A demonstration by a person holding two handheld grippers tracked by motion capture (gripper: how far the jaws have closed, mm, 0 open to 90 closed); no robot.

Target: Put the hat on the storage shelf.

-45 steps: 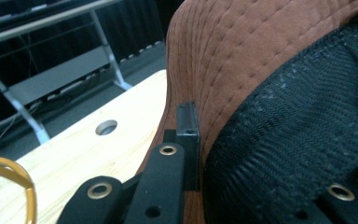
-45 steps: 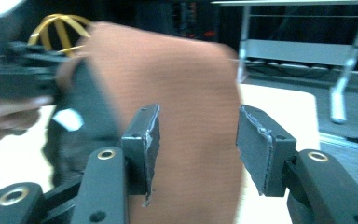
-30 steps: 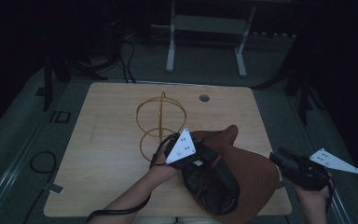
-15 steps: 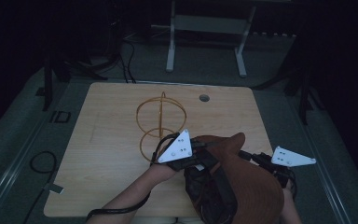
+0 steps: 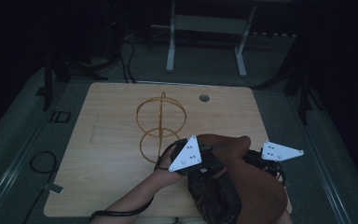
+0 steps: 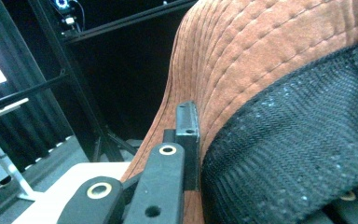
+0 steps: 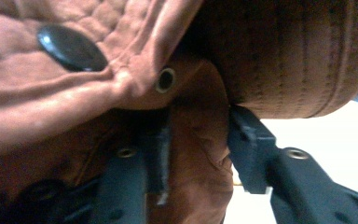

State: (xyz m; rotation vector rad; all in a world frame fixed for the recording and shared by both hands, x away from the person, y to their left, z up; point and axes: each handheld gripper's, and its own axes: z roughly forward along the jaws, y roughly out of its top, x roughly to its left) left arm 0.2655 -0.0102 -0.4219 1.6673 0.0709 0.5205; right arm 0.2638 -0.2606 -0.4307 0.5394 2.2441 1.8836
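I had the brown cap [image 5: 254,186] at the near edge of the tabletop [image 5: 112,154], between both hands. My left gripper [image 6: 179,154] pinched its brim. My right gripper [image 7: 193,149] was open around a fold, right against the cap.

no readable text, label, brand, number or sign appears on any surface in these dim views.
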